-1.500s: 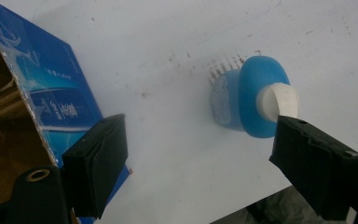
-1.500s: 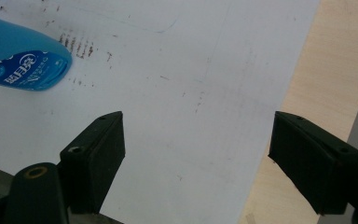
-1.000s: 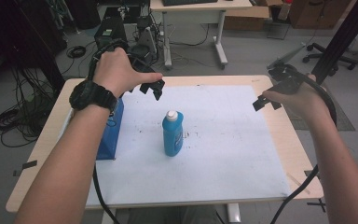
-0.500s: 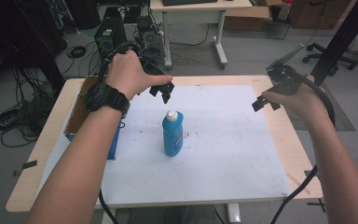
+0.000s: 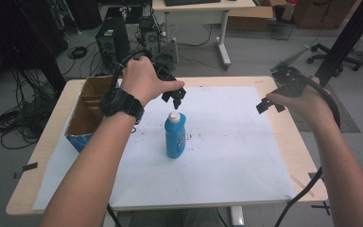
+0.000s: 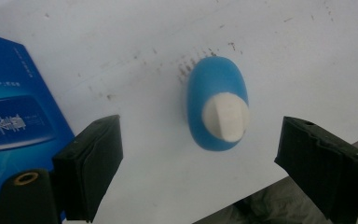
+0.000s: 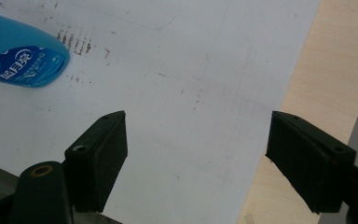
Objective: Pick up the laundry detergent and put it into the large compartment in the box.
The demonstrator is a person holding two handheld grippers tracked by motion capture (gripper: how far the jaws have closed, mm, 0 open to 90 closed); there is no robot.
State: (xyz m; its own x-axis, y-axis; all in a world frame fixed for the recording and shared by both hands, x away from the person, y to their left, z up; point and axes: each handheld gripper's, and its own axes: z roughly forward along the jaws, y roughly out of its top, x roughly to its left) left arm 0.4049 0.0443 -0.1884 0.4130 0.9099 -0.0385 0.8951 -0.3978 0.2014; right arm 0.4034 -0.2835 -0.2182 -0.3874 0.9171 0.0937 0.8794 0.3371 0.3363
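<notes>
A blue bottle [image 5: 175, 136] with a white cap [image 5: 174, 116] stands upright near the middle of the white sheet [image 5: 227, 156] covering the wooden table [image 5: 42, 156]. Just above and behind the cap hangs the left gripper [image 5: 176, 97], jaws spread wide and empty; in the left gripper view the cap [image 6: 225, 115] sits between them, below. An open cardboard box [image 5: 87, 111] with a blue side stands at the left edge. Farther right, the right gripper [image 5: 268, 105] hovers above the sheet's edge, jaws wide apart, holding nothing. Beyond the table are a computer tower [image 5: 113, 40], cables and a desk [image 5: 203, 7].
</notes>
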